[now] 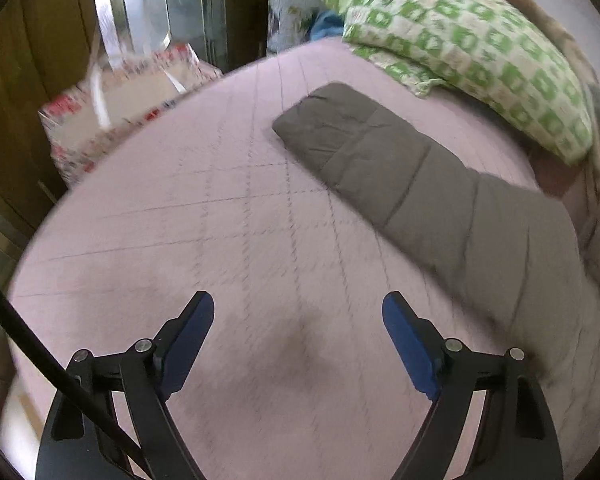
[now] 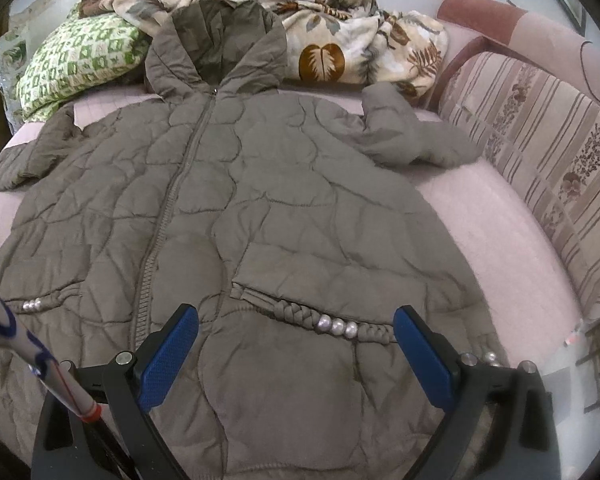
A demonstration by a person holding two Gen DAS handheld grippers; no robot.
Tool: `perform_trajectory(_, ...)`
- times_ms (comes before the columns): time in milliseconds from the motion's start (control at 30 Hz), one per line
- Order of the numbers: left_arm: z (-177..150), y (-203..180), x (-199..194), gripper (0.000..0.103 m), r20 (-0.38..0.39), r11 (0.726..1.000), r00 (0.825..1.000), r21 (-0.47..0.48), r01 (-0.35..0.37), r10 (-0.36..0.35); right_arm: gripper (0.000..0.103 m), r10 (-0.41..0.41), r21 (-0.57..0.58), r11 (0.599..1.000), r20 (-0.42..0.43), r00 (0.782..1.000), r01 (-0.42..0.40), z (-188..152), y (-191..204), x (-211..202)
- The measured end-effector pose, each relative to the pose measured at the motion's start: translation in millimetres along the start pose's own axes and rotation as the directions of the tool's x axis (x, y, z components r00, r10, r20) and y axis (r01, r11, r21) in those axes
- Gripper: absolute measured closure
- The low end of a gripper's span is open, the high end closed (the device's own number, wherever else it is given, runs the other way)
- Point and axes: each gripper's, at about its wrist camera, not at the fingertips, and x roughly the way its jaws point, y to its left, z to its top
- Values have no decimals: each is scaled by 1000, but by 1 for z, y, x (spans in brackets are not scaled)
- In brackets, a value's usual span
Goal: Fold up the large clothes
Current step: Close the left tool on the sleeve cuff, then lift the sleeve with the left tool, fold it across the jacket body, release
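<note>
Bed: pale pink cover, faint stitched grid of lines visible in the left wrist view, which is motion-blurred.

Coat: grey-brown quilted puffer, lying flat on the bed, front up, zip closed up the middle, hood at the far end resting against the bedding. It fills most of the right wrist view. Padding stitched in rounded, irregular puffs; fabric matte with soft creases. One sleeve lies stretched straight out over the pink cover in the left wrist view, quilted in crosswise bands, cuff end squared off. The other sleeve is bent and crumpled near the sofa-like backrest, which is striped with a flower pattern. Each pocket has a braided trim; the nearer pocket trim carries three pearly beads.

Blanket: beige, leaf print, bunched beyond the hood.
Pillow: green-and-white checked, plump, just past the straight sleeve.
Printed box: red-and-white, beside the bed edge, blurred.

My left gripper: jaws spread wide, nothing between the blue pads, over bare cover, apart from the sleeve. My right gripper: jaws also spread wide, holding nothing, poised over the lower front of the coat, with the beaded trim showing between the fingers; I cannot tell whether they touch the fabric.
</note>
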Motion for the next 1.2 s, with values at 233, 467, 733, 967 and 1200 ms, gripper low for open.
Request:
perform_trajectory(233,41,-4,45,17,-33,980,994,-174,97,-104,3,-19,-3,1000,-18,1000,19,0,2,23)
perform_trajectory(467,75,-17,72,17,1,967,994,-229,109,-112,3,-7,8,1000,6,1000,7,5,0,34)
perform_trajectory(733,98,-31,89,18,3,967,995,-236,99,-101,2,8,26,1000,-14,1000,-7,6,-3,50)
perform_trajectory(967,102,-61,85,83,-22,988,999,-152,-28,25,1,19,29,999,-1,1000,-18,3,-6,56)
perform_trajectory(1200,93,-90,14,90,71,998,997,-54,45,-41,0,33,25,999,24,999,-34,2,-9,56)
